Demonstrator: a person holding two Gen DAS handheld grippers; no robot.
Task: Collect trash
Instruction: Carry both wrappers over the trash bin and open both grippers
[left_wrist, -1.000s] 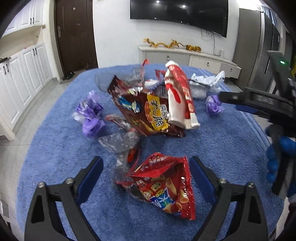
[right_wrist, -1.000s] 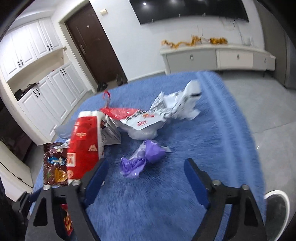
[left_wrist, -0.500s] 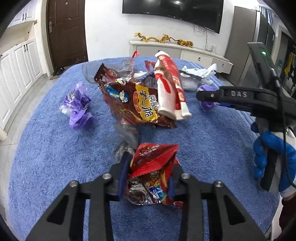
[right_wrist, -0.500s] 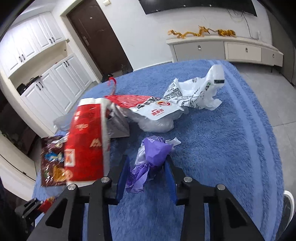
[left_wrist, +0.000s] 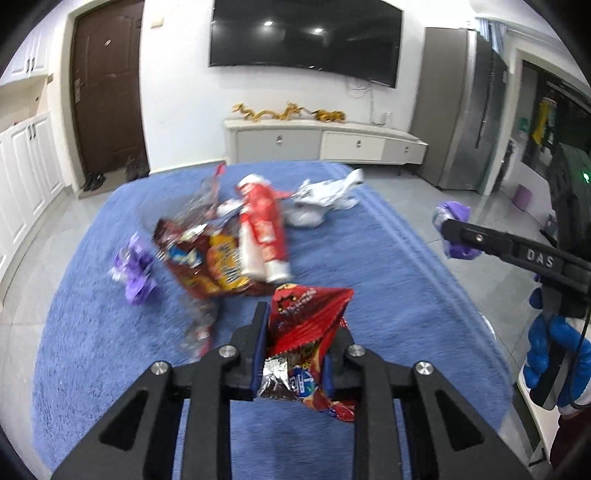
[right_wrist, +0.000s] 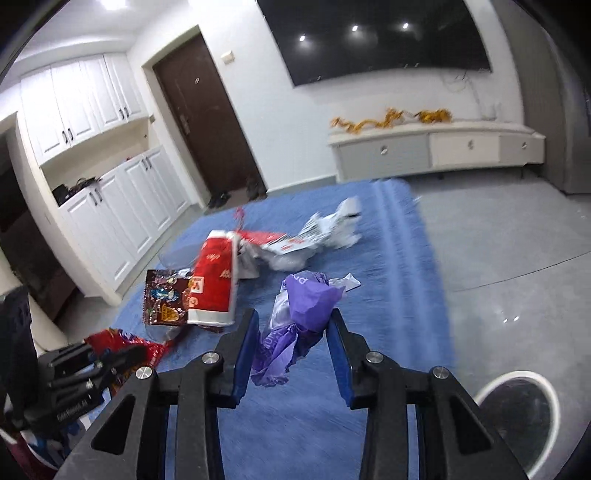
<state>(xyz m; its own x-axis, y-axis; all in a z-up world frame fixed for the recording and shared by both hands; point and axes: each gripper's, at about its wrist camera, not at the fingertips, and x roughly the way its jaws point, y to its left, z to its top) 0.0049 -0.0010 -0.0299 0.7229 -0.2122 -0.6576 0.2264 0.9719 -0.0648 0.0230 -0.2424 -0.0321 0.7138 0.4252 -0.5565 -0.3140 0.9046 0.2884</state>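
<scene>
My left gripper (left_wrist: 297, 332) is closing on a red snack bag (left_wrist: 314, 302), which its pads pinch and hold clear of the blue cloth (left_wrist: 388, 288). My right gripper (right_wrist: 293, 321) is shut on a crumpled purple wrapper (right_wrist: 306, 299) that also hangs above the cloth. In the left wrist view the right gripper (left_wrist: 456, 230) carries the purple wrapper (left_wrist: 452, 214) out past the cloth's right edge. On the cloth lie a brown snack bag (left_wrist: 207, 258), a red and white pack (left_wrist: 262, 229), a white plastic bag (left_wrist: 325, 199), a second purple wrapper (left_wrist: 135, 269) and clear film (left_wrist: 199, 325).
A white-rimmed round container (right_wrist: 517, 406) stands on the grey floor at the lower right of the right wrist view. A blue-gloved hand (left_wrist: 546, 354) holds the right gripper. A low white cabinet (left_wrist: 325, 142) runs along the far wall.
Both grippers closed on their pieces, the left on the red snack bag and the right on the purple wrapper, then rose and drew back from the pile, the right moving further to the right.
</scene>
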